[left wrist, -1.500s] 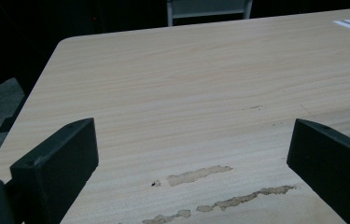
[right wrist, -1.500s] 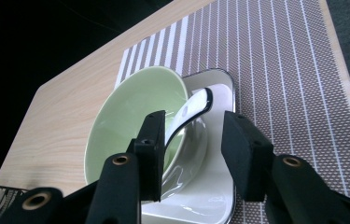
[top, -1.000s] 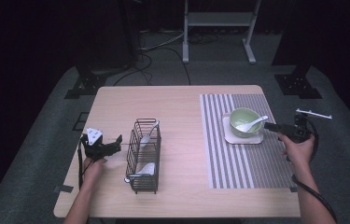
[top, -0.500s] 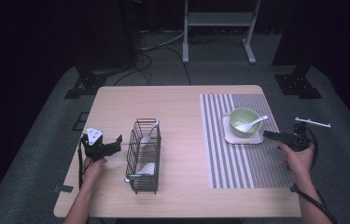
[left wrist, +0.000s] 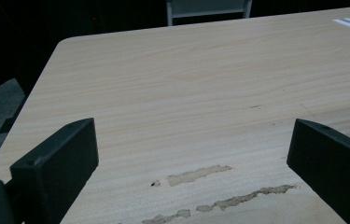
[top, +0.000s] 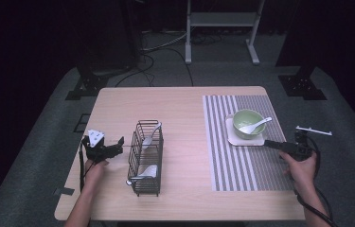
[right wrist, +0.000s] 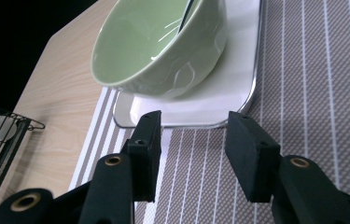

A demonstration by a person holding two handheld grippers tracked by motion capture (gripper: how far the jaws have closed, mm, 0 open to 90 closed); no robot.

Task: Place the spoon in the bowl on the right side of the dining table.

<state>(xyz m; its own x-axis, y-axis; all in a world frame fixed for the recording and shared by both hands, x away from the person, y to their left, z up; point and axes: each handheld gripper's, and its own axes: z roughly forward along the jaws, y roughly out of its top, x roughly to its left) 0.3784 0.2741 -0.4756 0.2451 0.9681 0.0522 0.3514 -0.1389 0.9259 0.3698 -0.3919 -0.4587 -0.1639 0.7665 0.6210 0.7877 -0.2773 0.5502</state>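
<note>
A pale green bowl [top: 245,122] [right wrist: 163,51] holds a white spoon [top: 256,125] and stands on a small white tray [top: 246,139] [right wrist: 224,93] on the striped placemat [top: 241,165] [right wrist: 303,116]. My right gripper [top: 269,143] [right wrist: 193,128] hovers low over the mat just in front of the tray's near edge. It is open, with nothing between its fingers. A black wire basket [top: 145,158] [right wrist: 0,135] with spoons inside stands left of centre. My left gripper [top: 116,146] [left wrist: 191,140] is wide open above bare wood just left of the basket.
The wooden table [top: 180,109] [left wrist: 186,84] has scuffed marks [left wrist: 200,175] under the left gripper. A cable [top: 315,203] trails from the right gripper past the table's right edge. Dark floor, stands and cables lie beyond the far edge.
My right gripper has drawn back a little from the bowl toward the near edge. The left gripper and the basket have stayed put.
</note>
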